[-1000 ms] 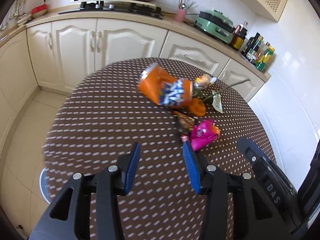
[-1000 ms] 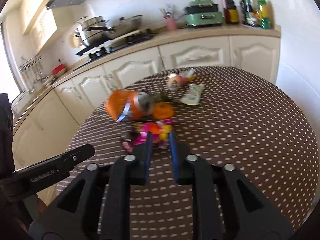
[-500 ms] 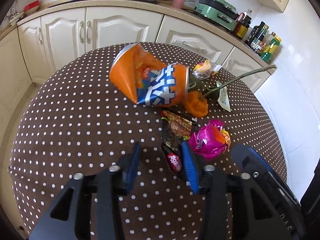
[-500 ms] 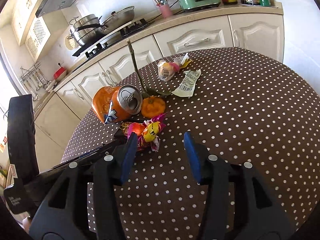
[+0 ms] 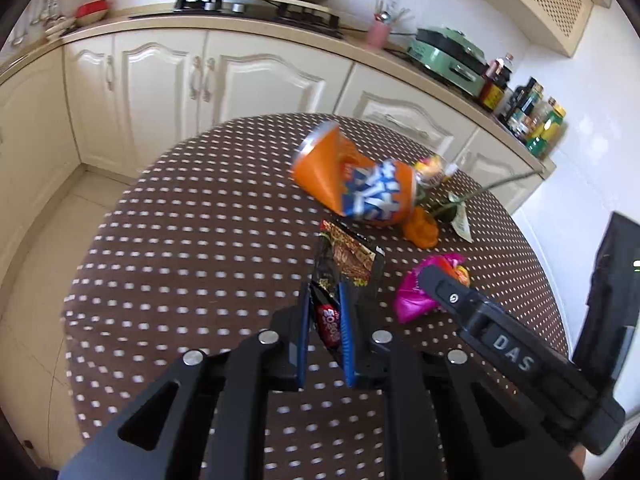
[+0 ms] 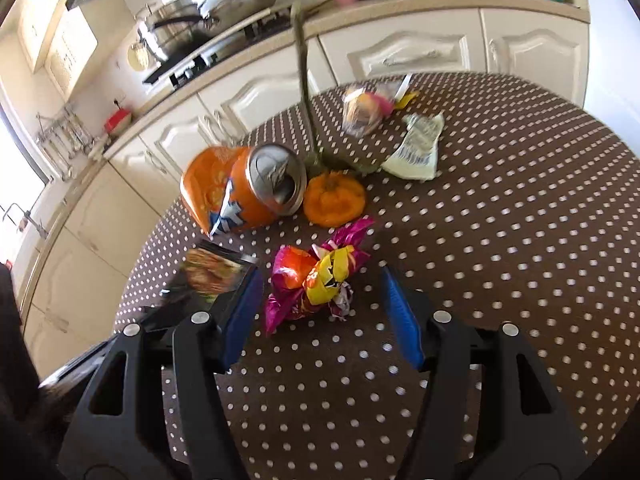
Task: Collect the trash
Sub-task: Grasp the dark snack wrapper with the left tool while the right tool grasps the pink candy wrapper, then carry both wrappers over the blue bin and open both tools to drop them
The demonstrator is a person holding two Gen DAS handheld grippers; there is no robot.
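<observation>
Jaws closing on your left gripper (image 5: 325,312), dark snack packet (image 5: 347,261) between them, long axis pointing away along the fingers | your right gripper (image 6: 320,300) apart, pink wrapper (image 6: 316,276) between the fingers untouched, lying crosswise | crushed orange can (image 6: 240,196) beyond on the dotted table (image 6: 500,240)

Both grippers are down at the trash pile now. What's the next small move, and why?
Probably let the left gripper finish closing on the dark snack wrapper already between its jaws, then lift. The right gripper stands open around the pink wrapper and can close next.
</observation>
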